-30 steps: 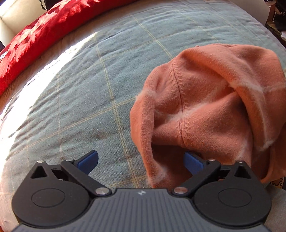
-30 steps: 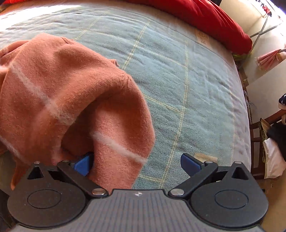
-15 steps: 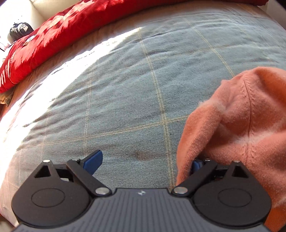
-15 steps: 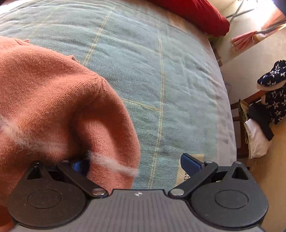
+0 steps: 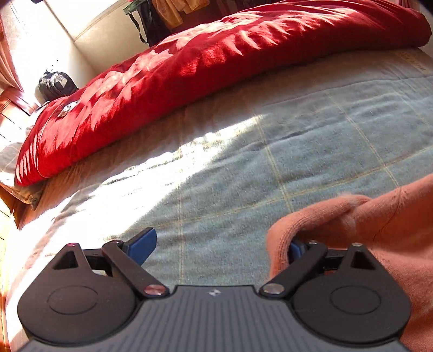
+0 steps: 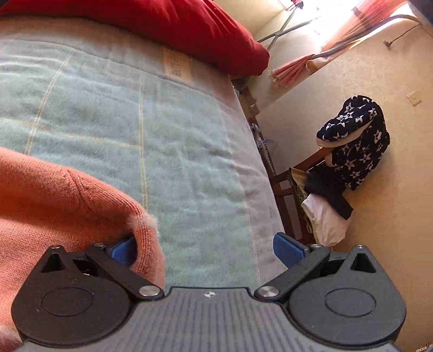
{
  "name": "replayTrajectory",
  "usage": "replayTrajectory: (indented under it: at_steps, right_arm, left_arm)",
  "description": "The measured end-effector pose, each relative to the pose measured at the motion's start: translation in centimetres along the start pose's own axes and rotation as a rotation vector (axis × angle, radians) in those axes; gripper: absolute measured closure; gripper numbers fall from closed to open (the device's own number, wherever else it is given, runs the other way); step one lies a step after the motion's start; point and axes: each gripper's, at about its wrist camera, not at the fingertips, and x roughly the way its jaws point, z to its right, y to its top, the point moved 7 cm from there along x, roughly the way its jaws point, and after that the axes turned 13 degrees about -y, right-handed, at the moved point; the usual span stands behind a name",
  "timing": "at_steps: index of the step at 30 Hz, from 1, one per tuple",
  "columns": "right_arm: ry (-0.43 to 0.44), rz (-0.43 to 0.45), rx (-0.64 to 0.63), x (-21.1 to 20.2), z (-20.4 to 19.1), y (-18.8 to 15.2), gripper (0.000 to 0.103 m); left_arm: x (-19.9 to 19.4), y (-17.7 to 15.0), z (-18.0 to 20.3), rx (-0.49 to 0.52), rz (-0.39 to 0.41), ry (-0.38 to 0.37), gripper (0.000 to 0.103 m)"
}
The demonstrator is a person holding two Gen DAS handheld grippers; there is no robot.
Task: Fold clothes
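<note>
Both hand-held grippers stand with their jaws wide apart over the bed (image 5: pixel 311 151). On the left hand-held gripper (image 5: pixel 219 246), the orange sweater (image 5: pixel 379 224) drapes over the right finger, hiding most of its blue pad. On the right hand-held gripper (image 6: pixel 205 250), the same sweater (image 6: pixel 54 203) covers the left finger. A red duvet (image 5: pixel 189 67) lies along the bed's far side.

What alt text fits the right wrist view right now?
The right gripper is open, its left finger tucked under an orange sweater on a blue-green plaid blanket. A red duvet lies beyond; a clothes-piled chair stands right.
</note>
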Motion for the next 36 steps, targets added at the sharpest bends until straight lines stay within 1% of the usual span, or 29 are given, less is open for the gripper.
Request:
replayTrajectory:
  at_steps: [3,7,9,10,12,17,18,19,21,23,26,28,31,34,36]
  right_arm:
    - [-0.029,0.069,0.023,0.6,0.4,3.6,0.000]
    - [-0.051,0.175,0.071,0.1,1.4,8.4,0.000]
    - [-0.046,0.210,0.075,0.1,1.0,10.0,0.000]
    - [-0.039,0.213,0.057,0.5,0.3,10.5,0.000]
    - [-0.009,0.206,0.020,1.6,-1.5,10.9,0.000]
    - [0.067,0.140,-0.110,4.8,-6.4,10.3,0.000]
    - [0.104,0.132,-0.118,4.9,-6.8,10.1,0.000]
    - [0.140,0.130,-0.119,4.7,-6.8,9.9,0.000]
    - [0.199,0.134,-0.114,4.0,-6.4,9.4,0.000]
    - [0.256,0.132,-0.109,3.0,-5.9,8.7,0.000]
    - [0.333,0.116,-0.104,1.6,-5.0,7.4,0.000]
    - [0.380,0.081,-0.095,0.9,-4.6,6.1,0.000]
    - [0.455,-0.002,-0.076,-0.1,-4.5,3.7,0.000]
    - [0.479,-0.048,-0.066,-1.0,-4.9,1.6,0.000]
    - [0.487,-0.080,-0.061,-1.6,-5.3,0.3,0.000]
  left_arm:
    - [0.1,2.7,-0.7,0.002,0.053,0.037,0.010]
    - [-0.6,5.7,-2.3,-0.037,0.112,0.057,0.010]
    - [-0.1,6.3,-2.6,-0.031,0.117,0.063,0.010]
    - [0.2,6.5,-2.7,-0.028,0.116,0.063,0.010]
    - [2.0,6.2,-2.6,-0.023,0.072,0.038,0.010]
    - [6.3,4.5,-1.6,-0.001,-0.065,-0.019,0.010]
    - [7.0,4.2,-1.3,0.002,-0.087,-0.032,0.010]
    - [6.9,4.0,-1.1,0.004,-0.087,-0.053,0.010]
    - [6.2,3.5,-0.6,0.016,-0.089,-0.095,0.011]
    - [5.2,3.1,-0.3,0.013,-0.097,-0.121,0.011]
    - [2.9,2.7,0.7,0.004,-0.107,-0.191,0.010]
    - [1.7,2.2,1.8,-0.006,-0.139,-0.248,0.010]
    - [0.3,0.9,3.4,-0.045,-0.189,-0.335,0.010]
    - [-0.4,-0.4,4.5,-0.078,-0.216,-0.358,0.010]
    - [-0.5,-1.8,4.8,-0.114,-0.243,-0.352,0.010]
